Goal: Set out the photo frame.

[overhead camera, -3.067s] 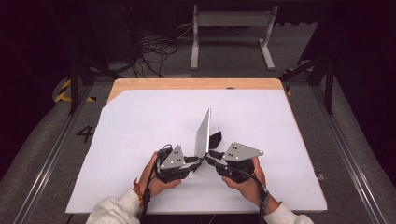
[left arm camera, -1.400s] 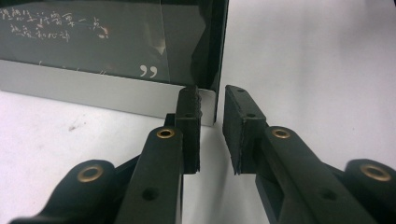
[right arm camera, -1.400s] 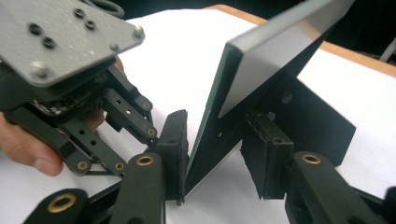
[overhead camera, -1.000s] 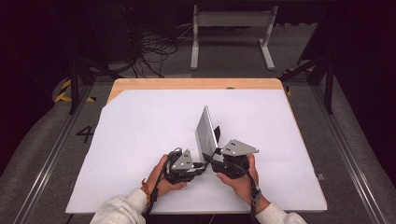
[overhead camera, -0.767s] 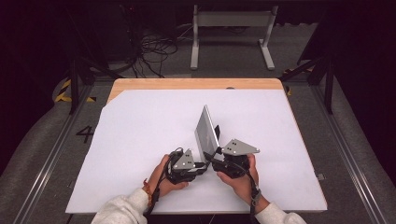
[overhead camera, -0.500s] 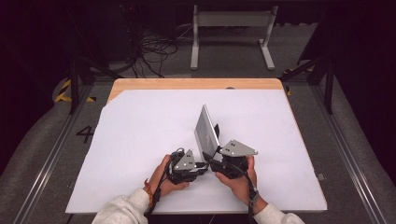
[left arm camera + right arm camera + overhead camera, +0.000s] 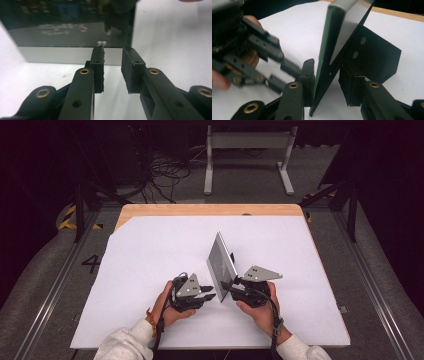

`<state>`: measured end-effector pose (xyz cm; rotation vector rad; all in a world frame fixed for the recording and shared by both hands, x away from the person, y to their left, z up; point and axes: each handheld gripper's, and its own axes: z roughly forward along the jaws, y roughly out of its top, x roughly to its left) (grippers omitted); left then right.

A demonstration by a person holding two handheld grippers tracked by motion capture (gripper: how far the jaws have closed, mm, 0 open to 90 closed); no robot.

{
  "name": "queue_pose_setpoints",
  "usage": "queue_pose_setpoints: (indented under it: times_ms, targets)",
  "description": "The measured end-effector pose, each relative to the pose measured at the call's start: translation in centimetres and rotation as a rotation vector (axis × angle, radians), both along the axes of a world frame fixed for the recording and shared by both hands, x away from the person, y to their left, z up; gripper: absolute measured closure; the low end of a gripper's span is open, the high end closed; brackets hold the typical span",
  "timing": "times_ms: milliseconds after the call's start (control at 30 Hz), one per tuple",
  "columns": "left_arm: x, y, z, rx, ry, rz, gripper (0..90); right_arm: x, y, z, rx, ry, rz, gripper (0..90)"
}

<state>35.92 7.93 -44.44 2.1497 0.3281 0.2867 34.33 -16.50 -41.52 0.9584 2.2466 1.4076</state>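
A picture frame (image 7: 220, 262) with a grey face stands on edge on the white table (image 7: 150, 250), leaning slightly. My right gripper (image 7: 227, 285) has its jaws around the frame's near lower corner. In the right gripper view its jaws (image 7: 327, 75) have just been closing on the frame (image 7: 337, 25) and its black back board, with the easel stand (image 7: 377, 57) behind. My left gripper (image 7: 210, 293) sits just left of the frame. Its jaws (image 7: 112, 65) have just been opening and hold nothing, and the frame's dark glass (image 7: 67, 25) and silver border lie right beyond the tips.
A wooden board edge (image 7: 210, 210) runs along the table's far side. Cables (image 7: 165, 170) and a white metal stand (image 7: 247, 150) lie on the floor beyond. Bare white surface spreads to the left, right and far side of the frame.
The frame has turned so more of its grey face shows toward the left. Both hands have drawn slightly closer together at its base.
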Motion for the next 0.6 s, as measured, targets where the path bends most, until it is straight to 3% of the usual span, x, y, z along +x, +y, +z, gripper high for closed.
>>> queue_pose_setpoints:
  times_ms: [200, 367, 600]
  targets:
    - [0.6, 1.3, 0.6, -0.028, 0.007, 0.027, 70.8, 0.4, -0.6, 0.1, 0.001, 0.021, 0.022, 68.7]
    - [0.8, 1.6, 0.6, -0.02, 0.006, 0.025, 69.3, 0.8, -1.5, 0.3, -0.01, 0.015, 0.017, 75.2]
    - [1.0, 1.9, 0.6, -0.014, 0.017, 0.029, 65.9, 0.9, -1.7, 0.2, -0.01, 0.003, 0.016, 73.2]
